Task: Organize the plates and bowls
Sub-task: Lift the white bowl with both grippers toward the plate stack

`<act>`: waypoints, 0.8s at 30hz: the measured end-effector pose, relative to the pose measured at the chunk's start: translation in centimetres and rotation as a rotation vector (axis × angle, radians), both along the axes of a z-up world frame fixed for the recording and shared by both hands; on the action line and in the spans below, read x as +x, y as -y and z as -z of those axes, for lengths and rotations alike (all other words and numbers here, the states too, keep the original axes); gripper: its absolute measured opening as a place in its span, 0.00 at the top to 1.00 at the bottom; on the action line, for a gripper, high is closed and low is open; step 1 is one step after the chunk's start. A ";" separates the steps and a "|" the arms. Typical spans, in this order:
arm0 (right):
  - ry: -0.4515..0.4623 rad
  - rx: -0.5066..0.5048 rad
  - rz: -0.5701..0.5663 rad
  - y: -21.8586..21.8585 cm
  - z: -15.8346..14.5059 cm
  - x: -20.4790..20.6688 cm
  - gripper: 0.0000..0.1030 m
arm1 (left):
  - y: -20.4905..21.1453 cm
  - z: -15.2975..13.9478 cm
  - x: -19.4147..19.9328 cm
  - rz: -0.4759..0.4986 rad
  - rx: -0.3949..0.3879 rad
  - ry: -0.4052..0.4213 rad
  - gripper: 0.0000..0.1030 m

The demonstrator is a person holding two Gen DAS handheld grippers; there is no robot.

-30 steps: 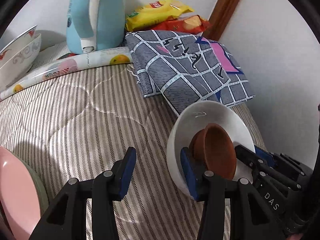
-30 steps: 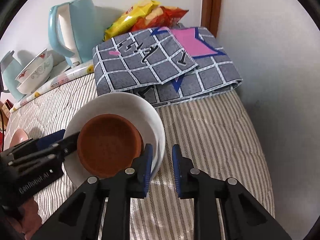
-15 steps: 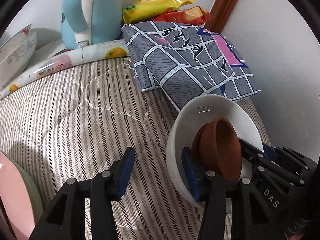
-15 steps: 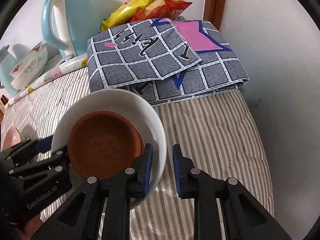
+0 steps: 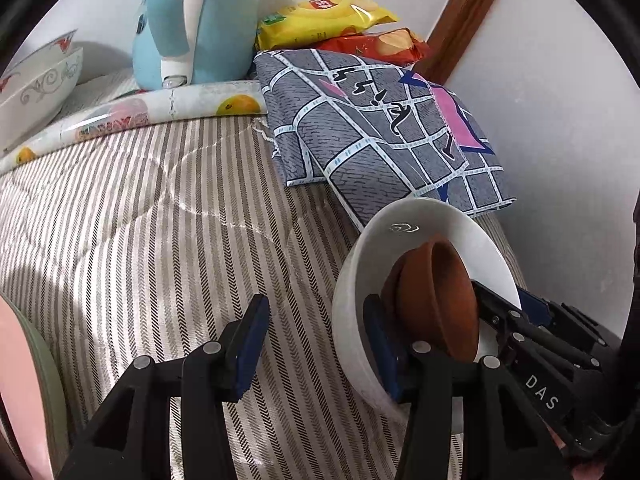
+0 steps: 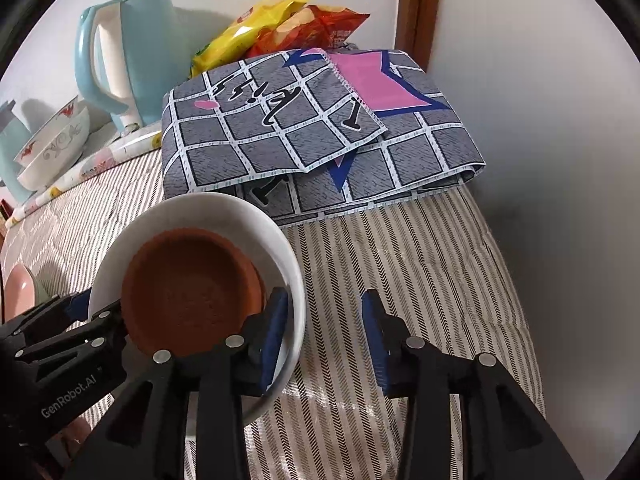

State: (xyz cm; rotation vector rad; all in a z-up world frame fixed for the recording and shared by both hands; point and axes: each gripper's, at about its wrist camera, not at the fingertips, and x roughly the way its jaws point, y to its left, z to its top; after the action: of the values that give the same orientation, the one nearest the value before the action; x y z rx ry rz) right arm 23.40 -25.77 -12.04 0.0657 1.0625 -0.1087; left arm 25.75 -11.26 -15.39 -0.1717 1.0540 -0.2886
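Note:
A white bowl [image 6: 224, 216] with a brown clay bowl [image 6: 192, 292] inside it sits on the striped cover; both also show in the left wrist view, the white bowl [image 5: 424, 224] and the brown bowl [image 5: 436, 296]. My right gripper [image 6: 322, 338] is open, its left finger inside the white bowl's rim, its right finger outside. My left gripper [image 5: 312, 344] is open, its right finger inside the white bowl's near rim. Pink and green plates [image 5: 24, 380] lie at the far left.
A folded grey checked cloth [image 6: 320, 132] lies behind the bowls. A blue kettle [image 5: 196, 20], snack bags [image 5: 328, 20], patterned bowls [image 5: 36, 80] and a fruit-print roll [image 5: 132, 116] line the back. A white wall [image 6: 540, 120] stands at right.
My right gripper has opened wider around the white bowl's rim. Both views have moved slightly closer to the bowls. The left gripper stays open.

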 end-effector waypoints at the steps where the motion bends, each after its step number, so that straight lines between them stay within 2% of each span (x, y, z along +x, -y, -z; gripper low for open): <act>1: 0.003 0.001 -0.001 0.0 0.0 0.0 0.63 | -0.1 0.0 0.1 -0.003 -0.008 -0.006 0.54; 11: -0.026 -0.018 -0.009 -0.1 -0.1 0.1 0.63 | -0.3 0.1 0.6 -0.003 0.022 -0.052 0.45; 14: -0.042 -0.008 -0.022 -0.2 -0.1 0.1 0.67 | 0.4 -0.1 0.4 -0.001 0.044 -0.036 0.49; 16: -0.045 -0.011 -0.035 -0.5 -0.1 0.0 0.74 | 0.9 -0.3 0.3 0.004 0.064 -0.016 0.52; 18: -0.046 -0.008 -0.052 -1.0 -0.1 -0.1 0.86 | 1.4 -0.5 0.1 0.013 0.065 -0.010 0.62; 19: -0.047 -0.014 -0.058 -1.4 -0.1 -0.1 0.89 | 1.7 -0.6 0.1 0.016 0.065 -0.007 0.65; 21: -0.047 -0.032 -0.060 -1.9 -0.2 0.0 0.89 | 2.3 -0.8 0.0 0.036 0.061 -0.001 0.79; 24: -0.042 -0.010 -0.049 -1.7 -0.2 -0.3 0.89 | 2.7 -1.1 0.0 0.053 0.061 0.003 0.84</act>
State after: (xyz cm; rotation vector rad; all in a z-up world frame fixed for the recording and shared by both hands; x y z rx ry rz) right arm 23.14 -24.08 -11.82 0.0283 1.1049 -0.0715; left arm 25.71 -13.96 -14.28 -0.0892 1.0643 -0.3038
